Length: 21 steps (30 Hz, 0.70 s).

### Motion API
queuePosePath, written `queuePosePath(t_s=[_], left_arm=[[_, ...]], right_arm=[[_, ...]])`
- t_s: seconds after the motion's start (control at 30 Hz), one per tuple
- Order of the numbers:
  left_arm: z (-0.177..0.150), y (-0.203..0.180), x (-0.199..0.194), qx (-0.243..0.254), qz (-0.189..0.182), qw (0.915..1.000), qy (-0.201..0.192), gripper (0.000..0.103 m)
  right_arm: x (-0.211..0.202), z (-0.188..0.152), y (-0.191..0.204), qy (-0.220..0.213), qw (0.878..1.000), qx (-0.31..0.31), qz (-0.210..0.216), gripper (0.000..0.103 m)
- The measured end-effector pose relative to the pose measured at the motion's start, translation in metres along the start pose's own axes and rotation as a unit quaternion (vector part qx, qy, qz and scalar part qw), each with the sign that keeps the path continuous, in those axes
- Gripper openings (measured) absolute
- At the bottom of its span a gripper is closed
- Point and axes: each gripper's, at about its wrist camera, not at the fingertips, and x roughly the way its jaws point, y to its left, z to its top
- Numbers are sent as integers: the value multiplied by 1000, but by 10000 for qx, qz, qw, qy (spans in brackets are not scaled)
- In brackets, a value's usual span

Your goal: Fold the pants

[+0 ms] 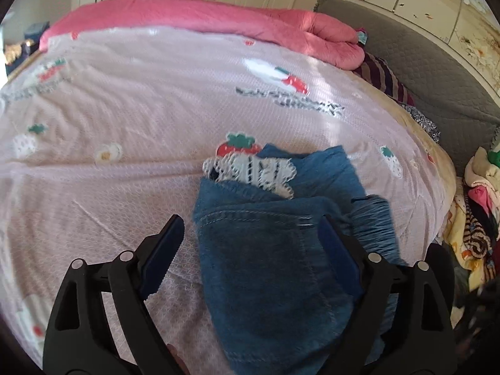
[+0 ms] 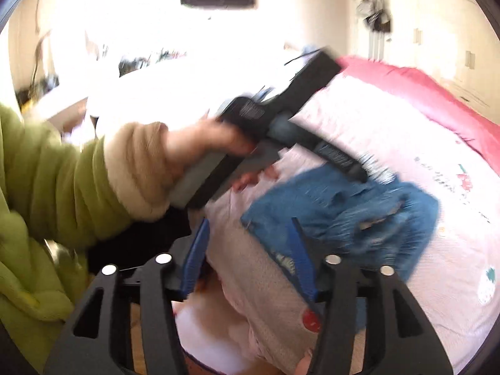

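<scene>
Small blue denim pants [image 1: 275,250] with a white lace patch [image 1: 250,170] lie bunched on the pink strawberry-print bedsheet [image 1: 125,109]. My left gripper [image 1: 250,228] is open, its jaws spread wide, hovering just above the pants, which lie between the fingers without being clamped. In the right wrist view the same pants [image 2: 353,215] lie crumpled on the sheet, blurred. My right gripper [image 2: 250,231] is open and empty near the bed's edge, beside the pants' near corner. The left gripper [image 2: 340,159], held by a hand in a green sleeve, shows over the pants there.
A rolled pink quilt [image 1: 218,15] lies along the far side of the bed. A grey headboard [image 1: 422,72] and striped cloth [image 1: 384,78] are at the right. A pile of mixed clothes [image 1: 478,212] sits off the right edge. Wardrobes stand behind.
</scene>
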Motion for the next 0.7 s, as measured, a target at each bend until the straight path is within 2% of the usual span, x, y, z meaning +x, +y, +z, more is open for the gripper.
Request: queuePosePath(t_s=[0.1, 0.27, 0.5, 0.7], left_arm=[[0, -15, -19, 142, 141, 9996, -176, 85], [-2, -35, -43, 313, 274, 9986, -330, 92], [-5, -49, -67, 453, 558, 9962, -496, 93], [-16, -49, -71, 427, 785, 9950, -441, 93]], right_arm=[[-20, 5, -10, -241, 9994, 148, -184, 68], [-39, 4, -17, -571, 9976, 237, -309, 76], [-56, -8, -25, -811, 9934, 564, -576, 91], [-55, -20, -48, -825, 9853, 1136, -969, 93]])
